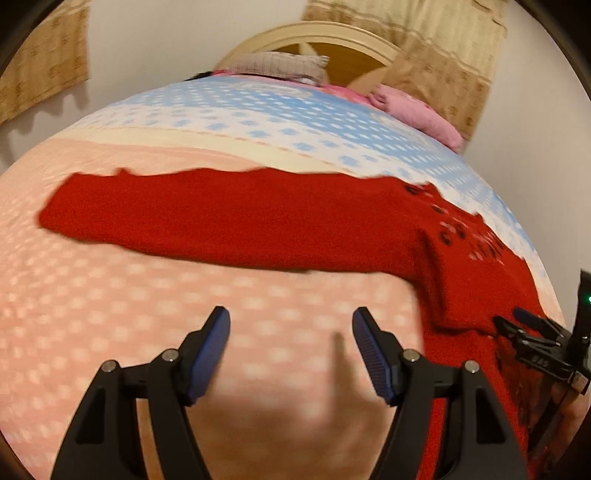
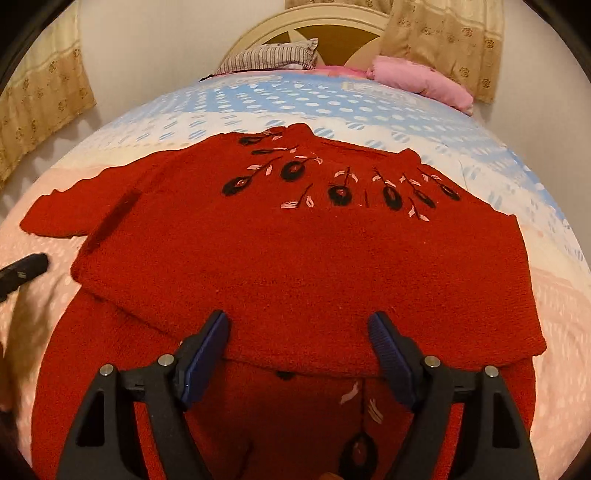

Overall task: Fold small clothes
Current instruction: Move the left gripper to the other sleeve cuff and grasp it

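**A:** Where's the garment, and what are the tongs doing?

**B:** The red sweater (image 2: pixel 303 254) lies flat on the bed, straight ahead of the right gripper (image 2: pixel 299 332), its embroidered yoke at the far end. A folded edge crosses just between that gripper's fingertips, with more red fabric below them. The jaws stand wide apart and grip nothing.

**A:** And the other side?

**B:** The left gripper (image 1: pixel 291 328) is just as wide open and empty, hovering over bare bedspread (image 1: pixel 110 295). The sweater's sleeve (image 1: pixel 207 218) stretches sideways ahead of it, well beyond the fingertips.

**A:** Why spread out like that?

**B:** My guess is the body has been doubled over and the sleeve is left out flat so it can be picked up next and laid across — the left gripper looks placed for that.

**A:** The room?

**B:** A bedroom: pink-and-blue dotted spread, a pink pillow (image 2: pixel 424 83) and a striped pillow (image 2: pixel 269 55) at the far end, a cream headboard (image 2: pixel 314 22) — and patterned curtains (image 2: pixel 443 40) behind.
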